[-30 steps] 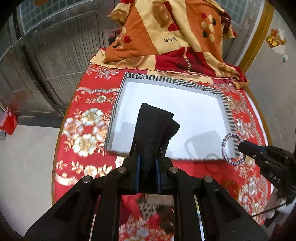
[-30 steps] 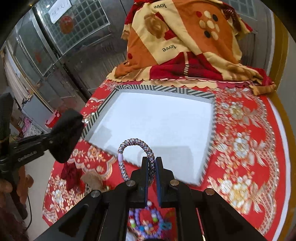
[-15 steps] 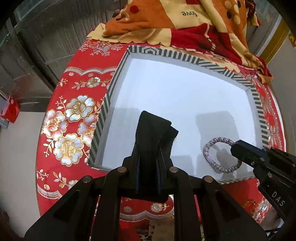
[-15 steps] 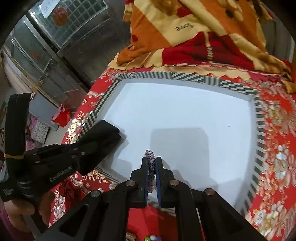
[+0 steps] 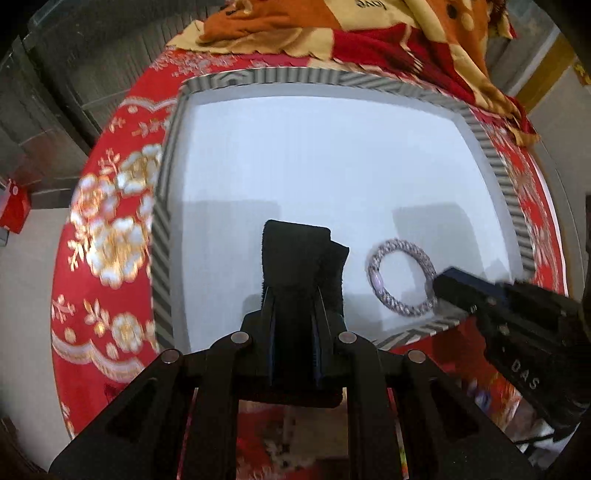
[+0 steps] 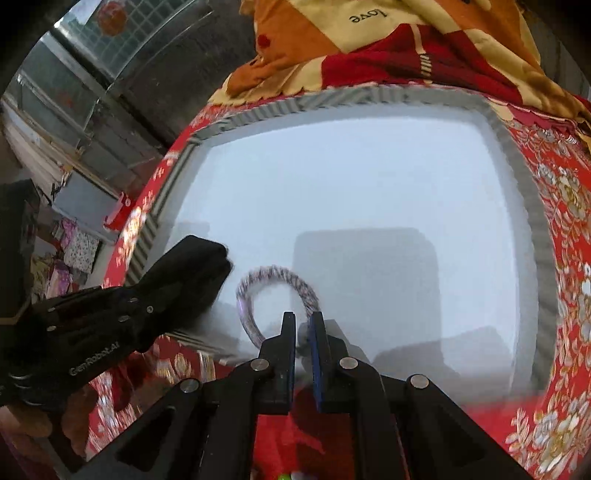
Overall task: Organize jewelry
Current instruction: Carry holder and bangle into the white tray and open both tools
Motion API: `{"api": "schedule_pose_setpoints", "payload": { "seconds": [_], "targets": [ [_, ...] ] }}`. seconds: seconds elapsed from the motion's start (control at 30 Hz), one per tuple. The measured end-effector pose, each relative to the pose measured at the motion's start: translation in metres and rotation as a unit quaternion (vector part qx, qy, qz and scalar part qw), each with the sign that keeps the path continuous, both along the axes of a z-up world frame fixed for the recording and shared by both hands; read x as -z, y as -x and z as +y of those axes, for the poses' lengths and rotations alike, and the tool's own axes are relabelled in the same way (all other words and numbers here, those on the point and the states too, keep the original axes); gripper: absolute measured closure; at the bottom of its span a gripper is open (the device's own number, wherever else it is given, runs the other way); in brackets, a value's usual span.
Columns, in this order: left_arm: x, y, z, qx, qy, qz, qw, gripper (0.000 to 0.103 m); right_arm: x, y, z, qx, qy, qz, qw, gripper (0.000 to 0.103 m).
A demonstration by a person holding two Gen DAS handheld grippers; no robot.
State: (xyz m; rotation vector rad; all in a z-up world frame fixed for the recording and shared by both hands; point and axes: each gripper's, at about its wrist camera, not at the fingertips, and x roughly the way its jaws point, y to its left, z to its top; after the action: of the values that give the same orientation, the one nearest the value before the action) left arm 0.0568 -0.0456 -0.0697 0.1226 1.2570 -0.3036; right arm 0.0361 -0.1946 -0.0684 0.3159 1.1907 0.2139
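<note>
A white tray with a striped rim (image 5: 159, 236) (image 6: 532, 206) sits on a red flowered cloth. My left gripper (image 5: 295, 291) is shut on a black velvet pouch (image 5: 295, 254) and holds it over the tray's near left part; it also shows in the right wrist view (image 6: 192, 273). A braided lilac bracelet (image 5: 400, 282) (image 6: 275, 280) lies flat on the tray floor near the front rim. My right gripper (image 6: 303, 319) is at the bracelet's near edge, its jaws slightly parted around the braid; the grip looks loose.
A folded orange, red and cream blanket (image 5: 369, 29) (image 6: 369, 40) lies behind the tray. The red flowered cloth (image 5: 107, 229) covers a round table. Metal shutters (image 5: 55, 74) and floor clutter (image 6: 74, 243) lie to the left.
Both grippers have moved forward and down over the tray. The bracelet, upright in my right gripper before, now lies flat on the tray floor, and the right jaws have parted slightly.
</note>
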Motion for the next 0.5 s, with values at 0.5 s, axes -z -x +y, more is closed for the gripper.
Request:
{"api": "schedule_pose_setpoints", "payload": {
  "seconds": [0.5],
  "targets": [
    [-0.002, -0.027, 0.009, -0.043, 0.015, -0.001, 0.999, 0.064, -0.007, 0.003, 0.014, -0.018, -0.002, -0.004, 1.0, 0.094]
  ]
}}
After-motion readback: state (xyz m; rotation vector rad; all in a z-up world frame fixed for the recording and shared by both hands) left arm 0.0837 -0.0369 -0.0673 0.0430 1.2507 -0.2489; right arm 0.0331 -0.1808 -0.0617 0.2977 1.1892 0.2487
